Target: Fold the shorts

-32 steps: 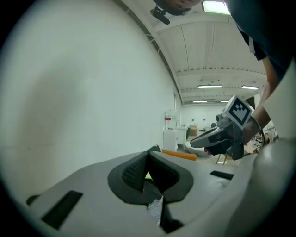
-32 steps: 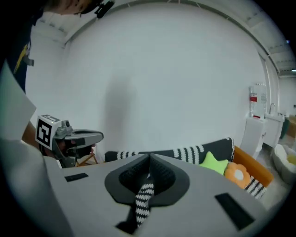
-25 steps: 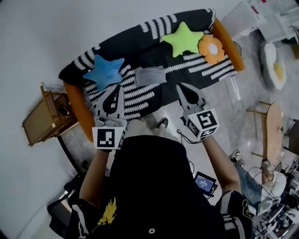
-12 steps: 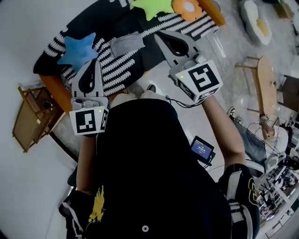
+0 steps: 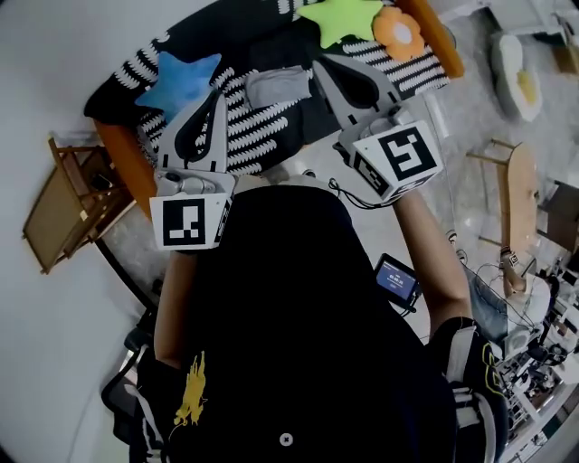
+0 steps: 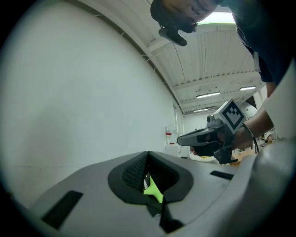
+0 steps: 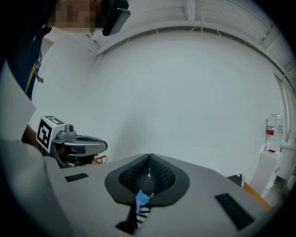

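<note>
The grey shorts point(image 5: 276, 87) lie as a small folded bundle on the black-and-white striped sofa point(image 5: 271, 136), between the tips of my two grippers in the head view. My left gripper point(image 5: 217, 96) is held level in front of the sofa, its jaws shut with nothing in them point(image 6: 148, 155). My right gripper point(image 5: 322, 65) is also shut and empty point(image 7: 149, 158), and sits a little higher. Each gripper shows in the other's view: the right gripper point(image 6: 180, 139) and the left gripper point(image 7: 104, 146). Neither touches the shorts.
A blue star cushion point(image 5: 181, 80), a green star cushion point(image 5: 339, 18) and an orange flower cushion point(image 5: 398, 29) lie on the sofa. A wooden rack point(image 5: 77, 212) stands at its left end. To the right are a wooden stool point(image 5: 516, 208) and a small screen point(image 5: 395, 278).
The right gripper has risen and come nearer the head camera, its marker cube looming larger. The left gripper shifted slightly sideways. Both stayed shut; the shorts have not moved on the sofa.
</note>
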